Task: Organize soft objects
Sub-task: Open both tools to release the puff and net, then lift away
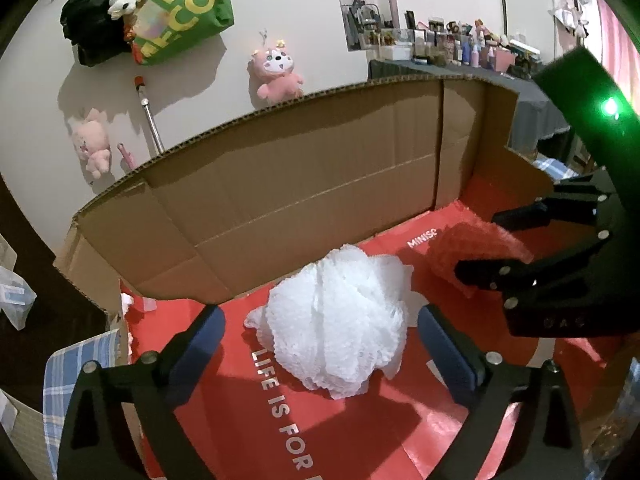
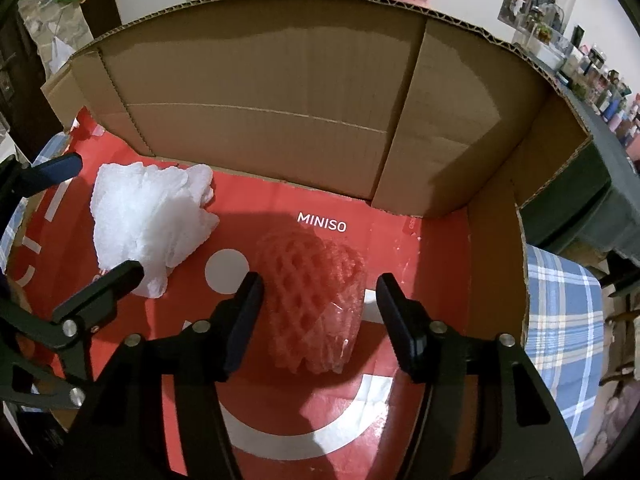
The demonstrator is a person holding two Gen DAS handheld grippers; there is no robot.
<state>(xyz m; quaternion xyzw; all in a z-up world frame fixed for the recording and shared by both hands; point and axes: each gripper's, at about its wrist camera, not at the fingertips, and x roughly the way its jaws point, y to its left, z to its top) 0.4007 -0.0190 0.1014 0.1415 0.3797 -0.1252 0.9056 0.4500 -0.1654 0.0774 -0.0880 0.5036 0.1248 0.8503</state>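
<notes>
A white foam net bundle (image 1: 336, 320) lies on the red Miniso paper (image 1: 360, 432) inside the cardboard box (image 1: 280, 200). My left gripper (image 1: 320, 340) is open, its fingers on either side of the bundle, not closed on it. A pink foam net (image 2: 316, 300) lies on the red paper (image 2: 420, 264) to the right. My right gripper (image 2: 320, 312) is open around the pink net. In the left wrist view the right gripper (image 1: 480, 244) hangs over the pink net (image 1: 468, 248). The white bundle (image 2: 148, 216) and the left gripper (image 2: 88, 224) show at left in the right wrist view.
The box's tall cardboard back wall (image 2: 280, 100) and right flap (image 2: 460, 140) stand close behind both nets. A blue plaid cloth (image 2: 560, 320) lies under the box. Plush toys (image 1: 278, 76) hang on the wall; a cluttered table (image 1: 460, 52) stands beyond.
</notes>
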